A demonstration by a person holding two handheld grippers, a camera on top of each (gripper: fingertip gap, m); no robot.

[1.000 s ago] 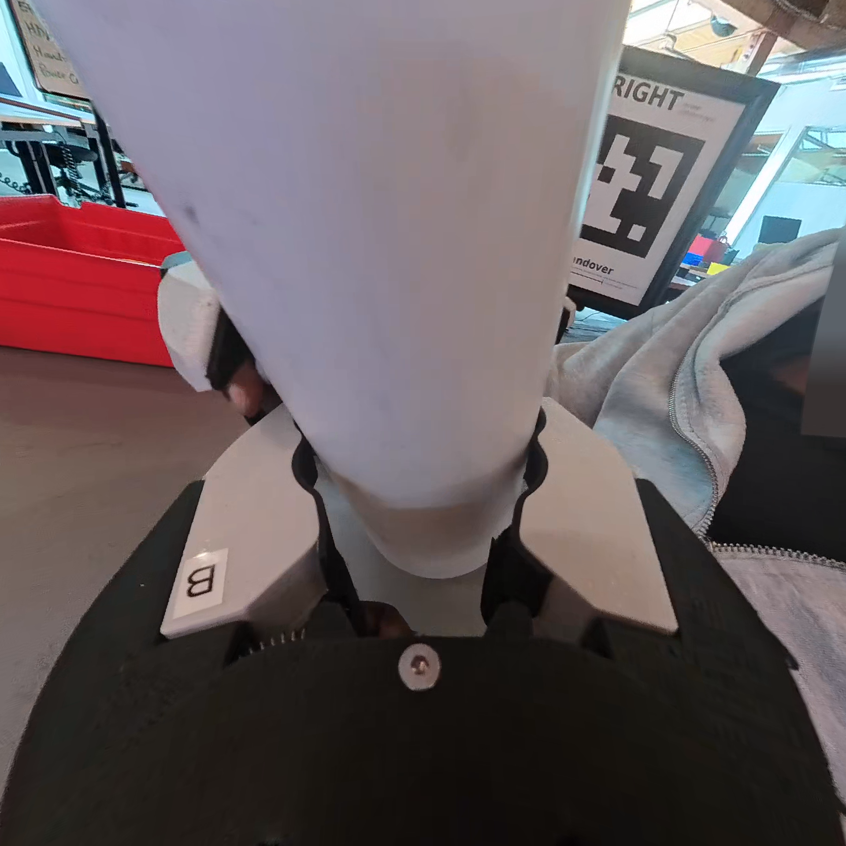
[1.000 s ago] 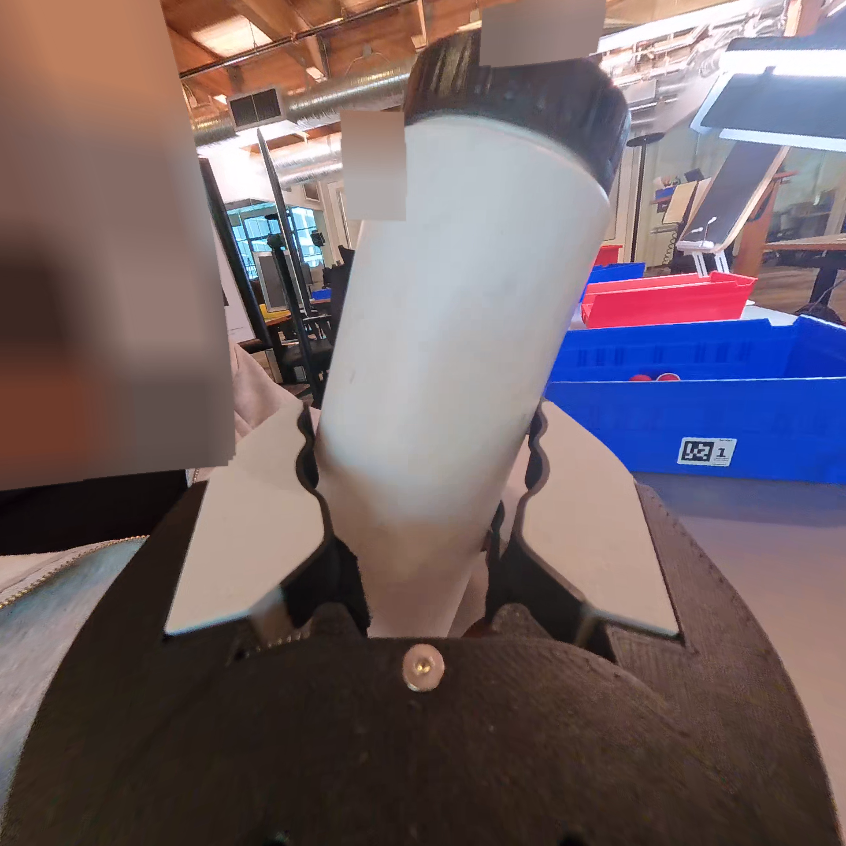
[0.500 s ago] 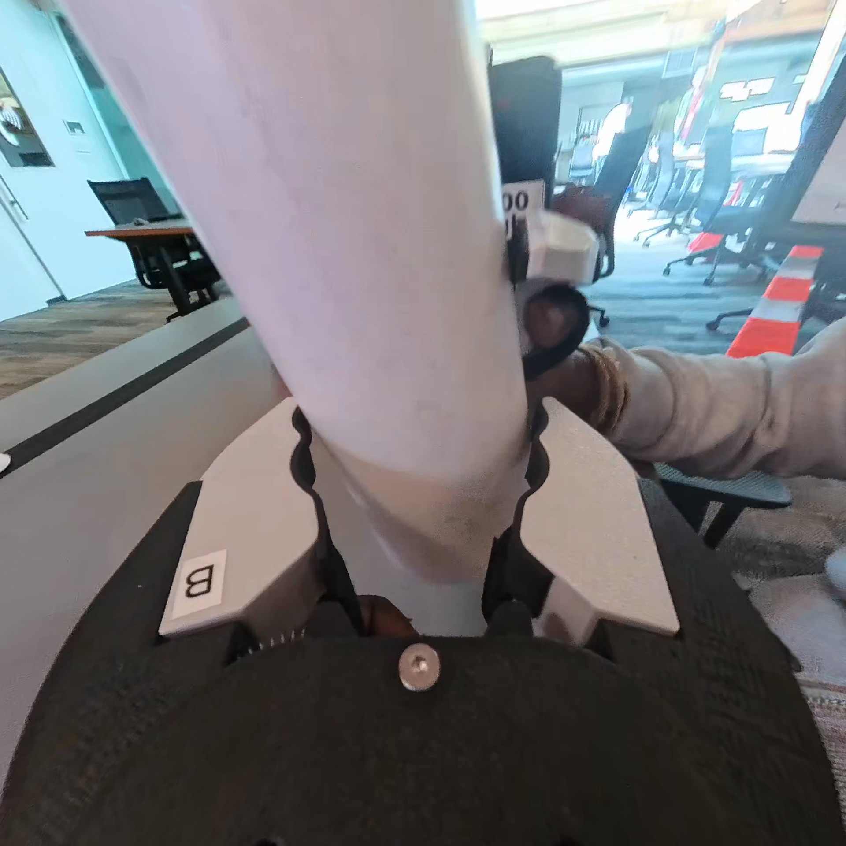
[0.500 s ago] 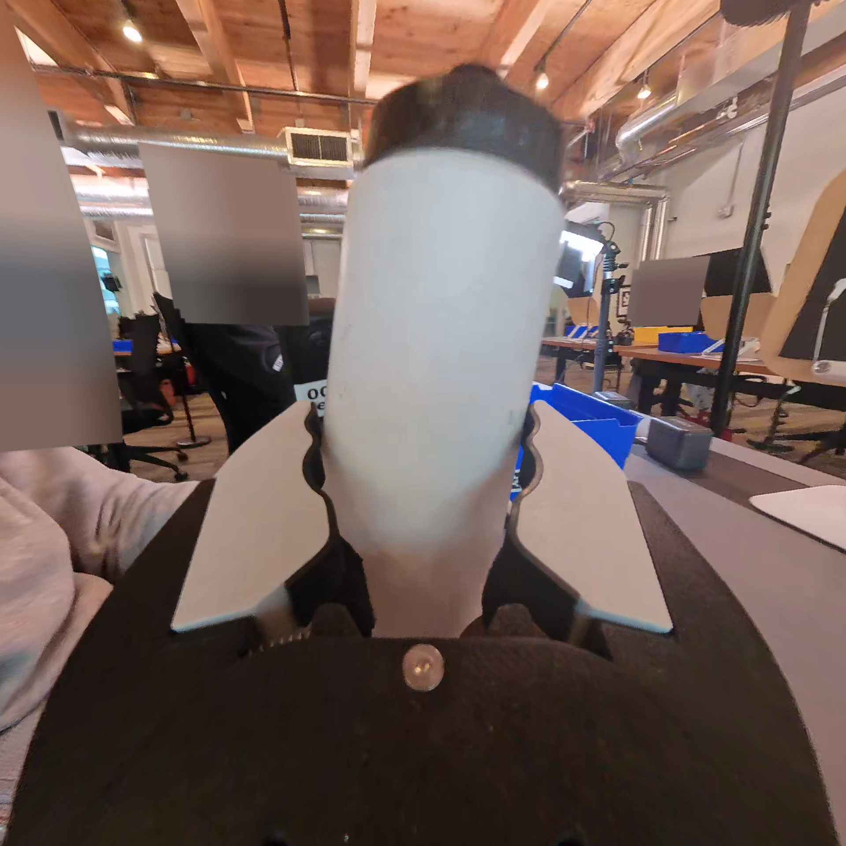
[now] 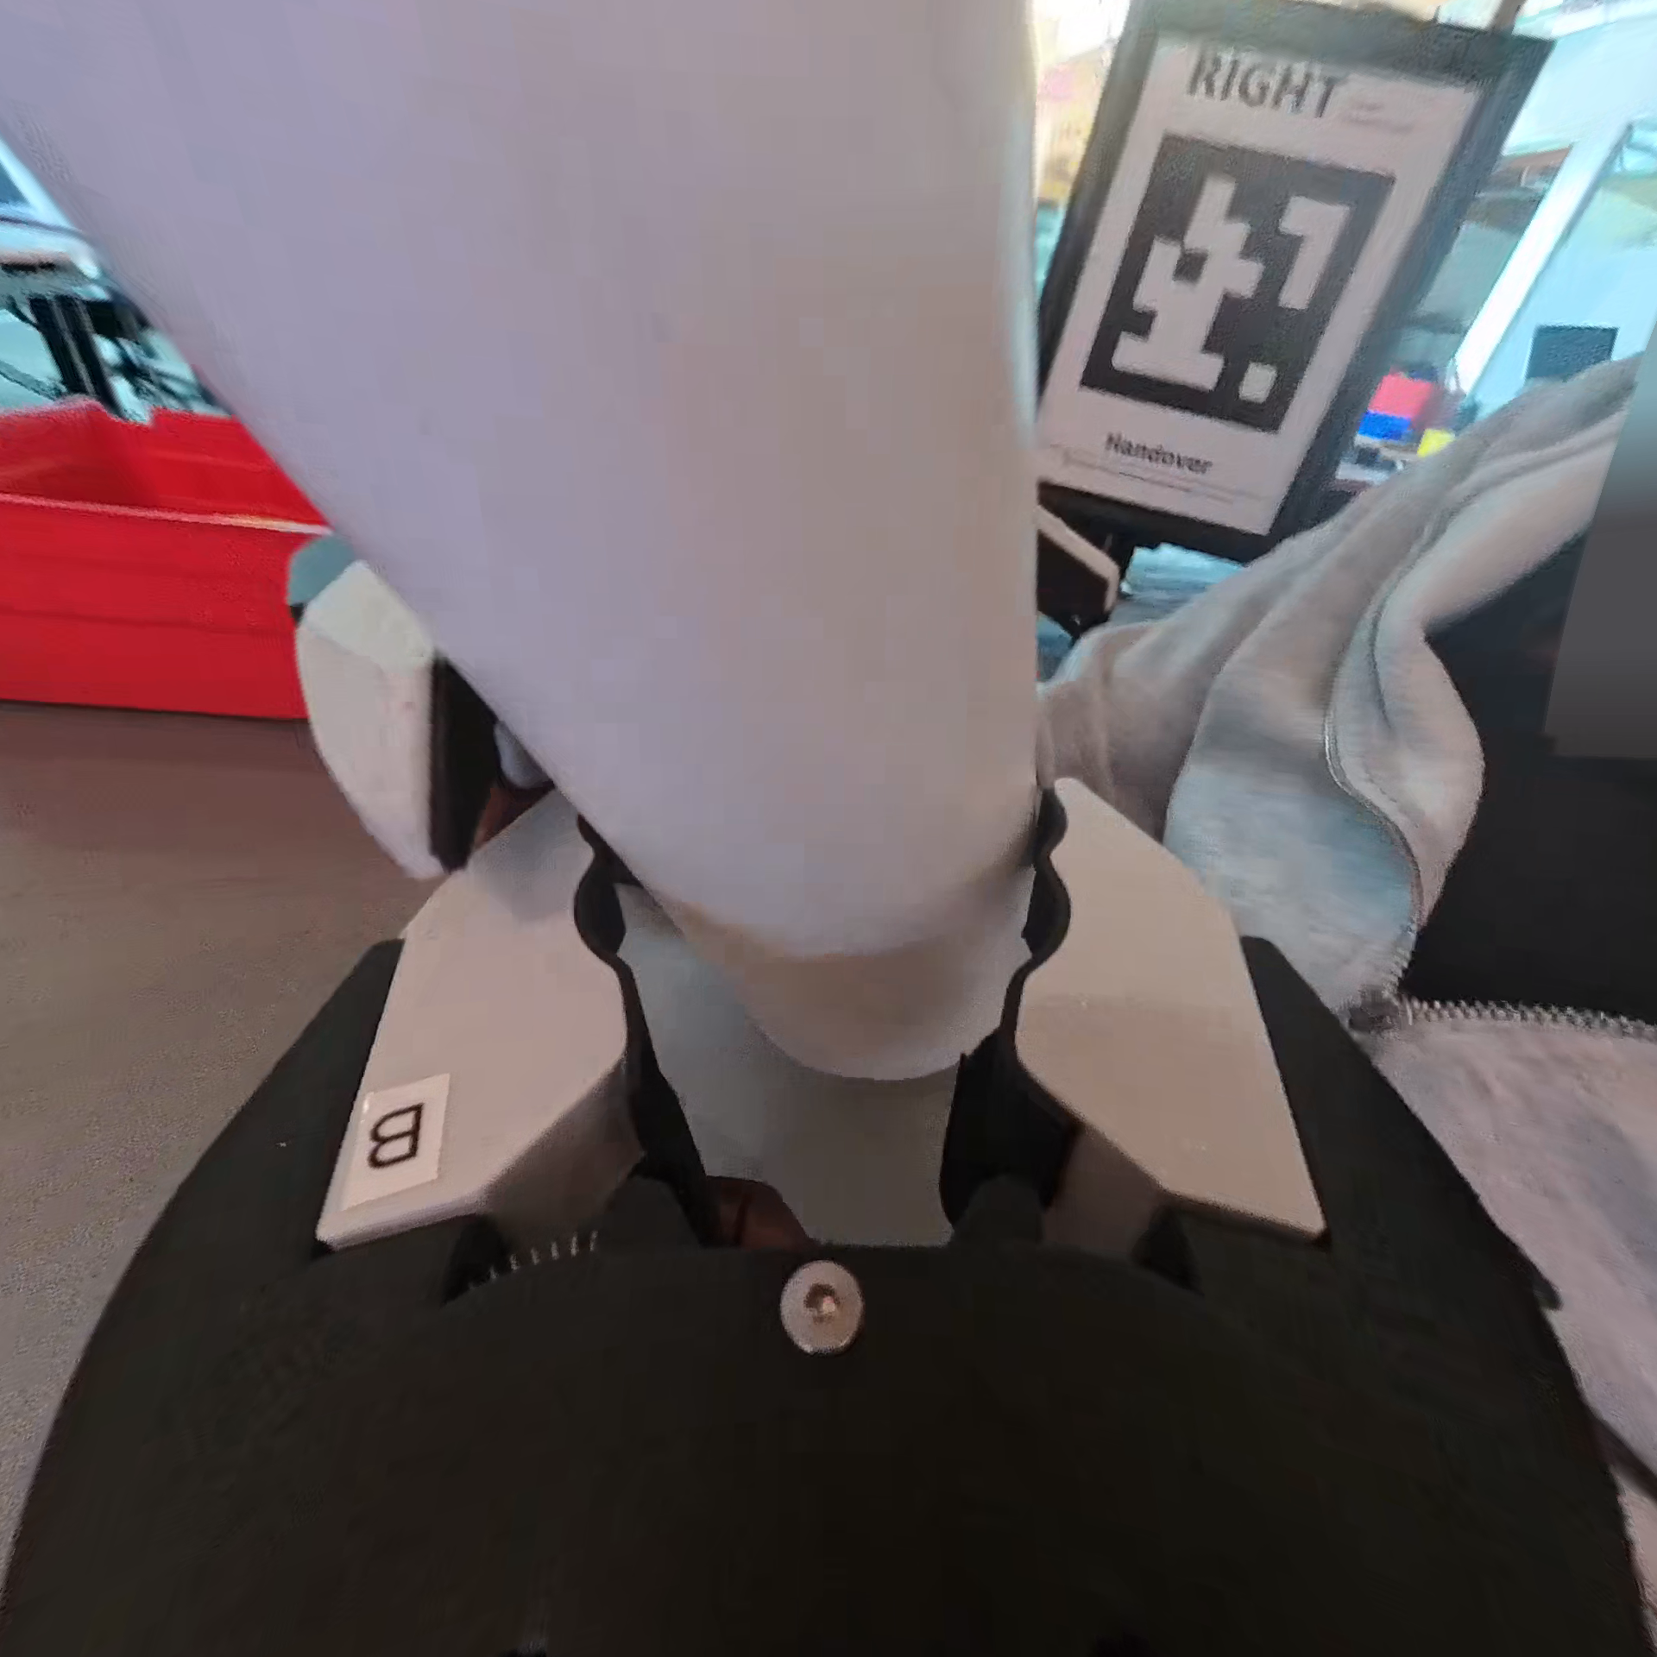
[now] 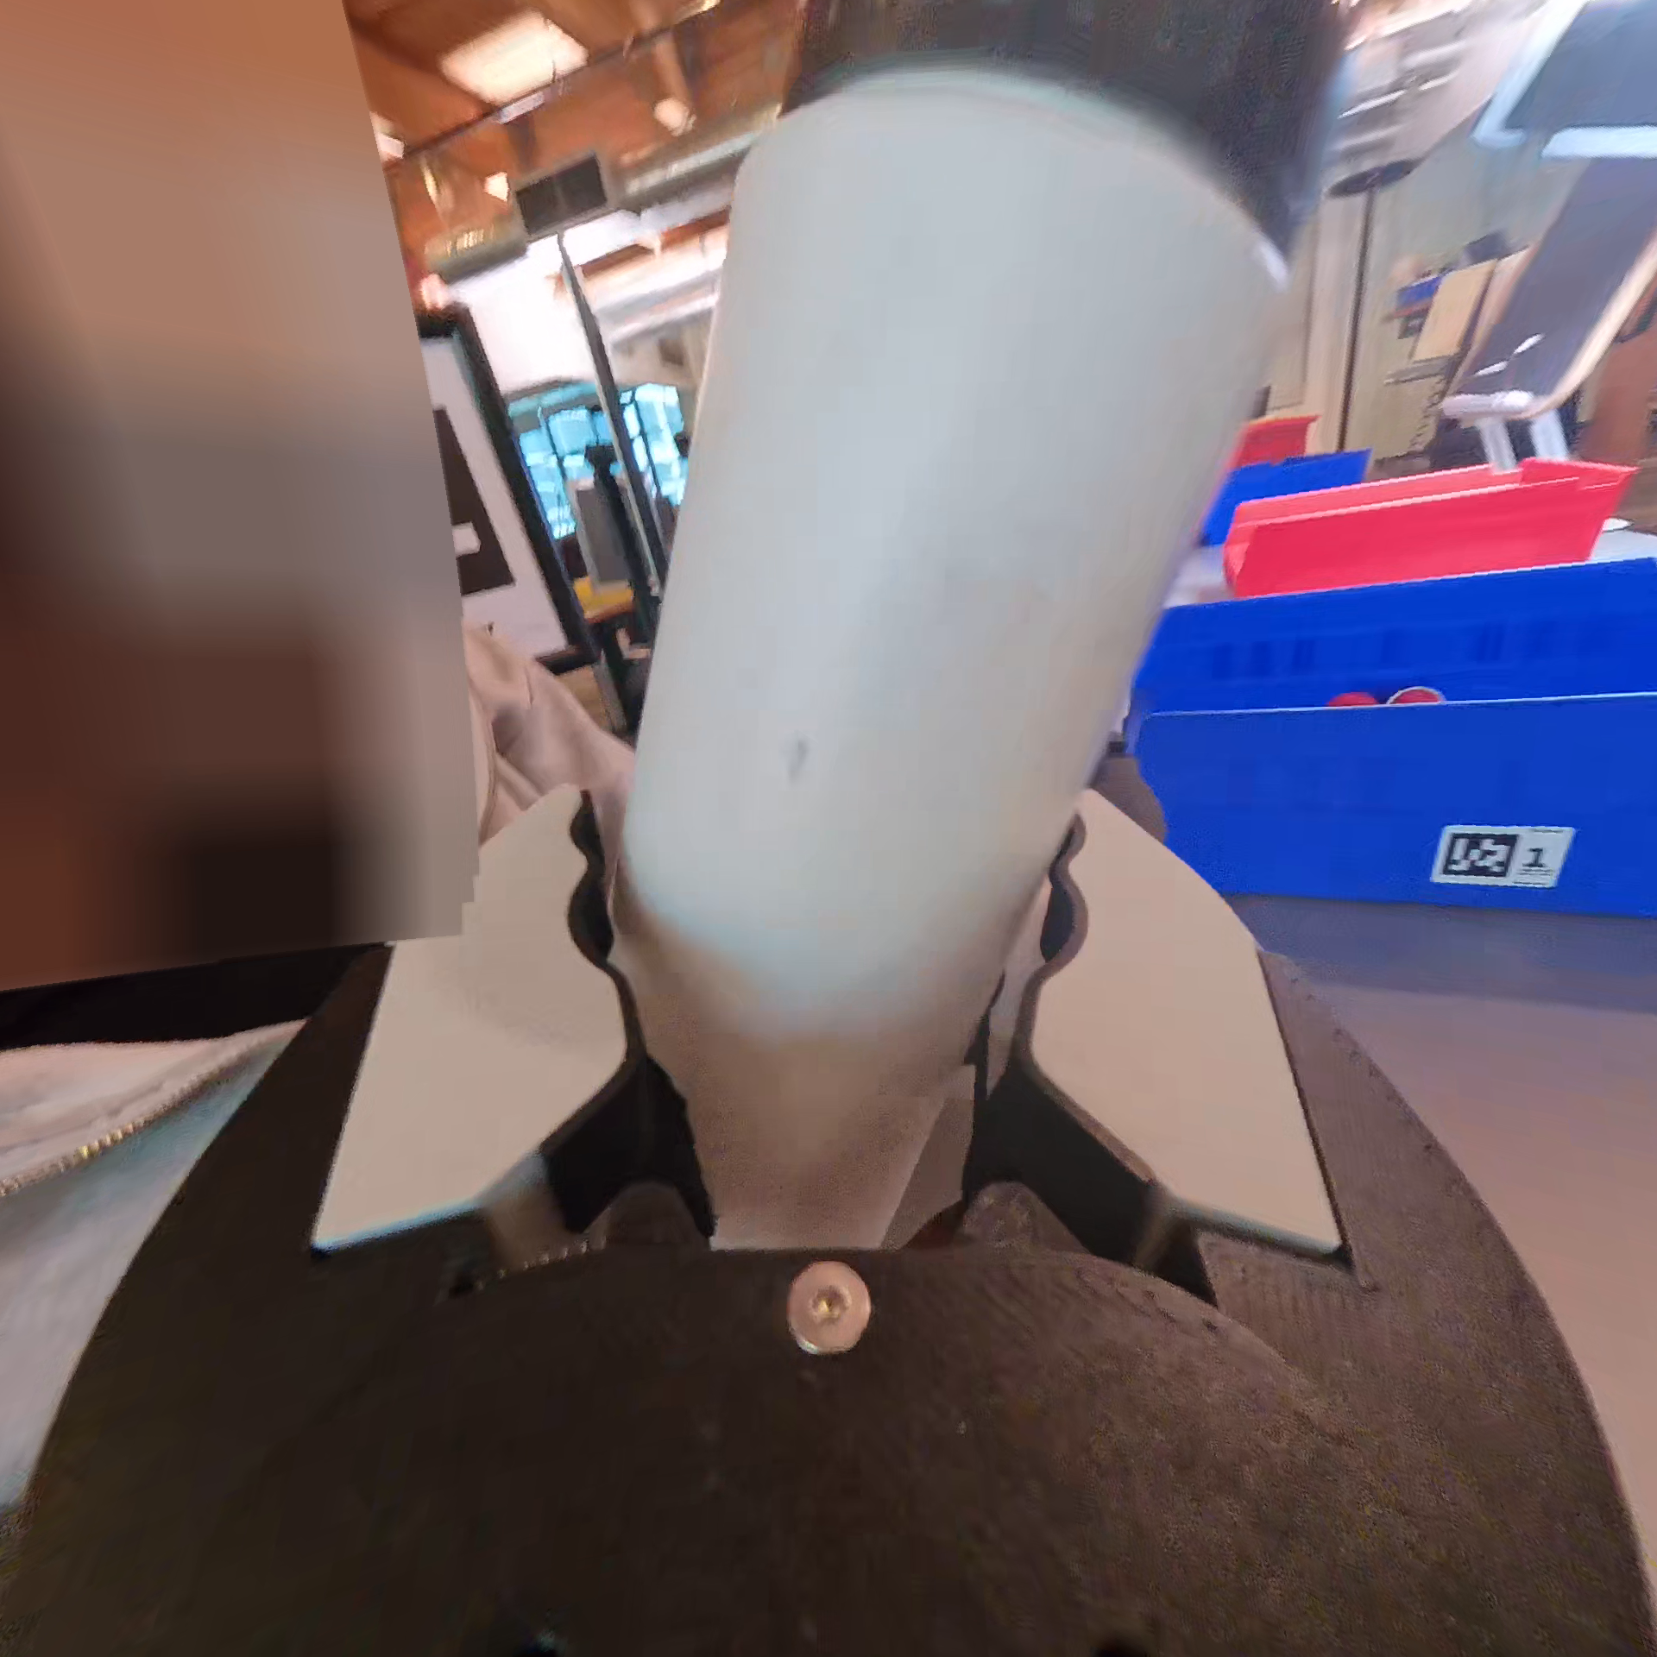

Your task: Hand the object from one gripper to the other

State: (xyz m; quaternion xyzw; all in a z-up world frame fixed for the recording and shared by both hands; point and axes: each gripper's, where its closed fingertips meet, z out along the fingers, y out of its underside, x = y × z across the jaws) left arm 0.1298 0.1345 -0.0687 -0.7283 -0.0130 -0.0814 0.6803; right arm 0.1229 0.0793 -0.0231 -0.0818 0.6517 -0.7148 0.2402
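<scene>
A white tumbler (image 5: pixel 646 403) with a black lid (image 6: pixel 1121 81) is held in the air, tilted, and fills the middle of both views. My left gripper (image 5: pixel 820 861) is shut on its lower end, which sits between the grey fingers (image 5: pixel 1157 1013). My right gripper (image 6: pixel 829 861) is shut on the tumbler (image 6: pixel 923 538) too, with both fingers (image 6: pixel 484 1013) against its sides. One finger of the right gripper (image 5: pixel 368 708) shows behind the tumbler in the left wrist view. The lid is out of the left wrist view.
A red bin (image 5: pixel 117 574) stands on the brown table (image 5: pixel 134 941) at left, a framed marker sign (image 5: pixel 1246 269) behind. A person's grey hooded jacket (image 5: pixel 1327 717) is at right. A blue bin (image 6: pixel 1399 771) and a red bin (image 6: pixel 1417 529) stand to the right. My hands' fingertips stand some 6 cm from each other.
Both views swung to another part of the room half a second ago and have swung back. The tumbler stays between both pairs of fingers and leans more to the right in the right wrist view.
</scene>
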